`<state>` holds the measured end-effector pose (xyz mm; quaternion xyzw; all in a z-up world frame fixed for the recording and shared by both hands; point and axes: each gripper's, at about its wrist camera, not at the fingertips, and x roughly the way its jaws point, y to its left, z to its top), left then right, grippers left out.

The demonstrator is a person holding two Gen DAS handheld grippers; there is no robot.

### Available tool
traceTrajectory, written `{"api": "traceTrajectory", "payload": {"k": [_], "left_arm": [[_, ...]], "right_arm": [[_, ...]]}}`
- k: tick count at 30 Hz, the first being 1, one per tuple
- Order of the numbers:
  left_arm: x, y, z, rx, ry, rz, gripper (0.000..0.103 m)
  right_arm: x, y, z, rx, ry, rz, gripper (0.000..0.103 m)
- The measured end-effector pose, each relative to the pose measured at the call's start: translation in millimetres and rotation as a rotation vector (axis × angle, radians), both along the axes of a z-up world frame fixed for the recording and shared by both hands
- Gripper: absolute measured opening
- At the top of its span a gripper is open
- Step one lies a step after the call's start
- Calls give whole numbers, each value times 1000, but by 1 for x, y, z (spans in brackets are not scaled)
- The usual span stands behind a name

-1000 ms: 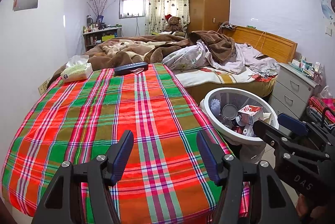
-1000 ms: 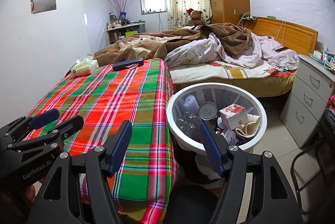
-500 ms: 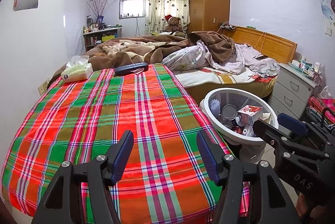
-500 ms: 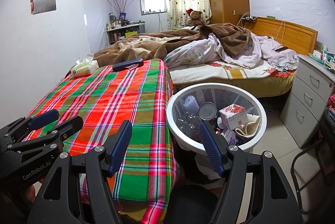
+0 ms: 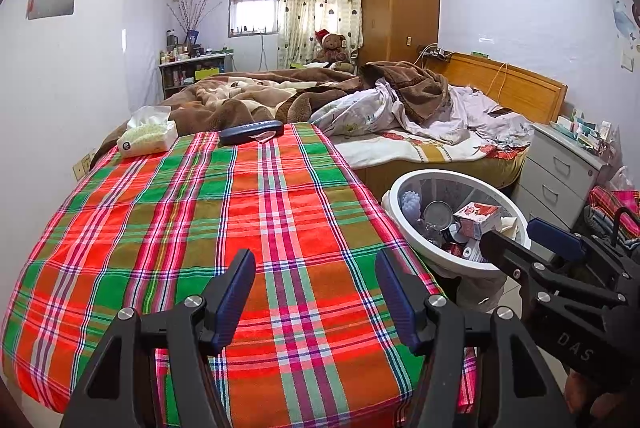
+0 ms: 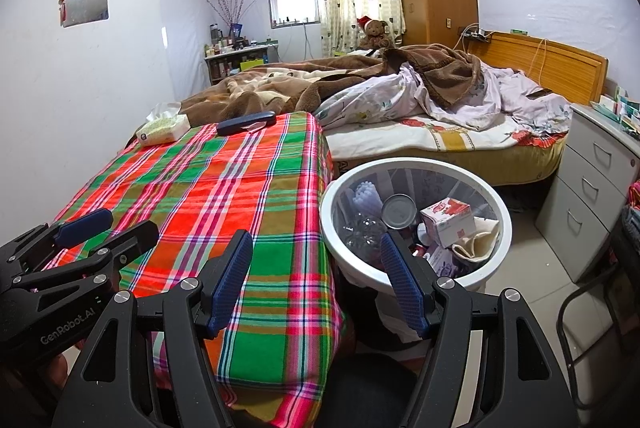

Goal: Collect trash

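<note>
— Where is the trash?

— It is sitting in the round white trash bin (image 6: 416, 270) on the floor, just beside the plaid tablecloth (image 5: 224, 228). I am seeing a small red and white carton (image 6: 448, 220), a can (image 6: 398, 211) and a clear bottle (image 6: 364, 224) in there.

— What are your grippers doing?

— I am holding my right gripper (image 6: 316, 280) over the table's edge, with the bin past its right finger. Its jaws are standing apart with nothing in them. My left gripper (image 5: 316, 296) is hovering over the cloth, open and empty too, with the bin off to its right.
</note>
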<state>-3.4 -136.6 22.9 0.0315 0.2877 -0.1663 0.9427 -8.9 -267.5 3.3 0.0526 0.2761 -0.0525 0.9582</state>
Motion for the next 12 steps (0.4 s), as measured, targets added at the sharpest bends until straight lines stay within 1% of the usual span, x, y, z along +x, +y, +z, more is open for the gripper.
{"api": "traceTrajectory", "payload": {"k": [12], "left_arm": [[1, 2, -2, 10, 5, 14, 62]], "right_arm": [[1, 2, 0, 3, 0, -1, 68]]}}
